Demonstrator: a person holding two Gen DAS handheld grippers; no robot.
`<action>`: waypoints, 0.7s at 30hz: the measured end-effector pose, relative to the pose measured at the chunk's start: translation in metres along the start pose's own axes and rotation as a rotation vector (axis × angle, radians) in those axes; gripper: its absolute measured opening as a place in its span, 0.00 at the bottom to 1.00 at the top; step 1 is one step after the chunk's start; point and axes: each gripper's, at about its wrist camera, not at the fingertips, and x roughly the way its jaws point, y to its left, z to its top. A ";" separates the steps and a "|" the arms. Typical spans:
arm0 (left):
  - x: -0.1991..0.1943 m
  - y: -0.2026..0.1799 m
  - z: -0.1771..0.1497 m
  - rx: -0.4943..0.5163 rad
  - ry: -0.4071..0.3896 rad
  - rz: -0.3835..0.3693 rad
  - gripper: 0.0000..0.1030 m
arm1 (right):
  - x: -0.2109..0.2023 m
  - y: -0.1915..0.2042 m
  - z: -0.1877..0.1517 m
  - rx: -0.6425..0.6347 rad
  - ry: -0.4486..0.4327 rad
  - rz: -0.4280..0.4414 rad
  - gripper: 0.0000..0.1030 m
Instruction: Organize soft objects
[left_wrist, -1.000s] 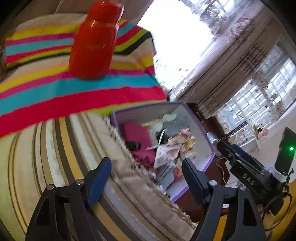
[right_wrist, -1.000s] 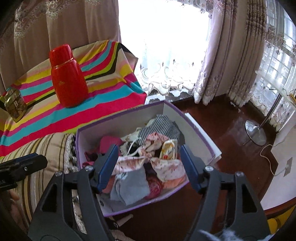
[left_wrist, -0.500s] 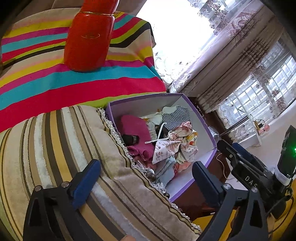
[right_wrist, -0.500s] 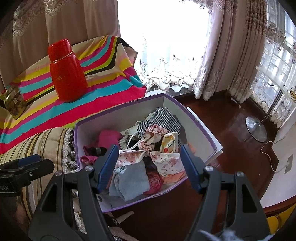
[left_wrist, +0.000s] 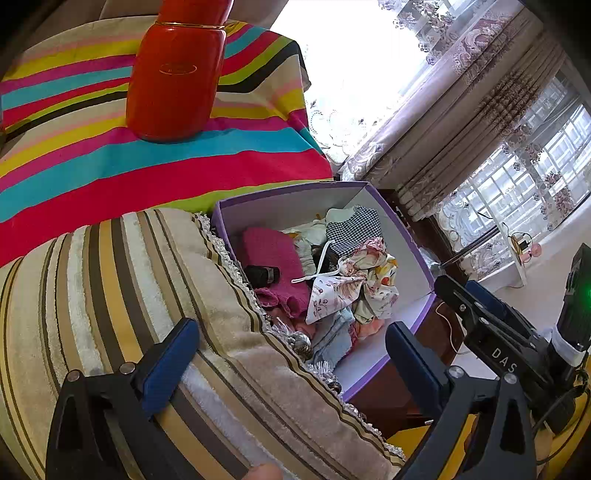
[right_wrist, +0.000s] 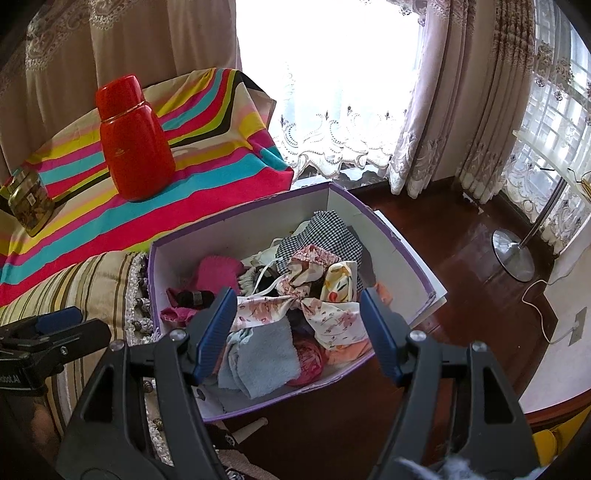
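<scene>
Beside a striped cushion (left_wrist: 110, 295), purple-rimmed box (right_wrist: 369, 218) heaped with soft clothes (right_wrist: 295, 295), left tongs (left_wrist: 291, 358) just opened wide and empty, right tongs (right_wrist: 297, 328) parted, empty, red flask (right_wrist: 135, 140) on striped cloth (right_wrist: 221, 177), curtained window (right_wrist: 332, 74).

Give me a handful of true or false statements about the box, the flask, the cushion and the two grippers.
1. The purple-edged box holds a jumble of cloth items. True.
2. The red flask lies on its side in the box. False: it stands upright on the striped cloth.
3. The left gripper grips the striped cushion. False: its jaws have just been opening and stand wide over it.
4. The right gripper holds nothing. True.
5. A pink knitted piece is in the box. True.
</scene>
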 end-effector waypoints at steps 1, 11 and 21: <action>0.000 0.000 0.000 0.000 0.000 0.000 0.99 | 0.000 0.000 0.000 0.001 0.001 0.001 0.70; 0.000 0.001 0.000 0.001 0.001 -0.001 0.99 | 0.001 -0.003 0.000 0.003 0.004 0.002 0.70; 0.000 0.001 0.000 0.001 0.001 -0.001 0.99 | 0.001 -0.003 0.000 0.000 0.007 0.001 0.70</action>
